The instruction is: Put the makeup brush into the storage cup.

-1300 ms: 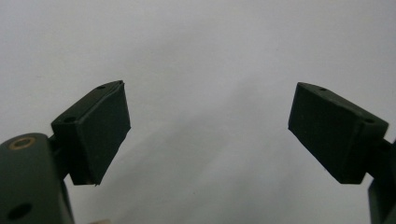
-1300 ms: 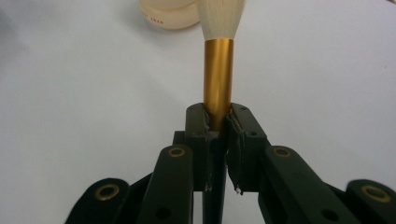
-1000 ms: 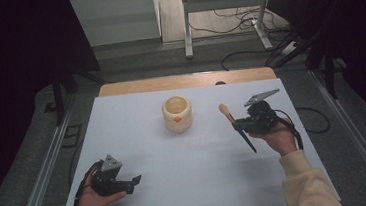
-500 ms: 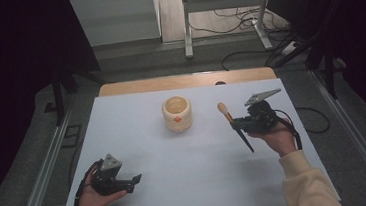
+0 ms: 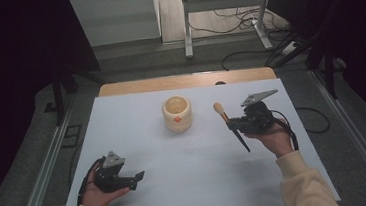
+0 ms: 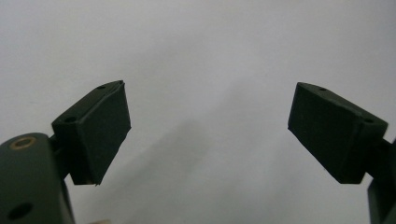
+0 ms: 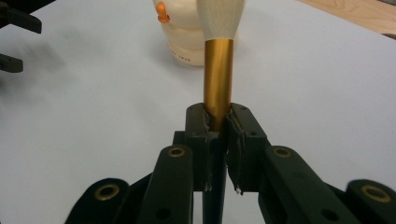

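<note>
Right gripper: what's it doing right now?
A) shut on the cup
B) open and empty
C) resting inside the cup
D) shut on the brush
D: the right gripper has its jaws clamped on the brush, with the cup standing apart.

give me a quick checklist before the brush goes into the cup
1. Right tongs shut on the brush: ok.
2. Bristle end points toward the cup: ok.
3. Cup upright, mouth open: ok.
4. Table between brush and cup free of obstacles: ok.
5. Left tongs open, holding nothing, well away from the cup: ok.
6. Whether the cup is empty inside: cannot tell.
</note>
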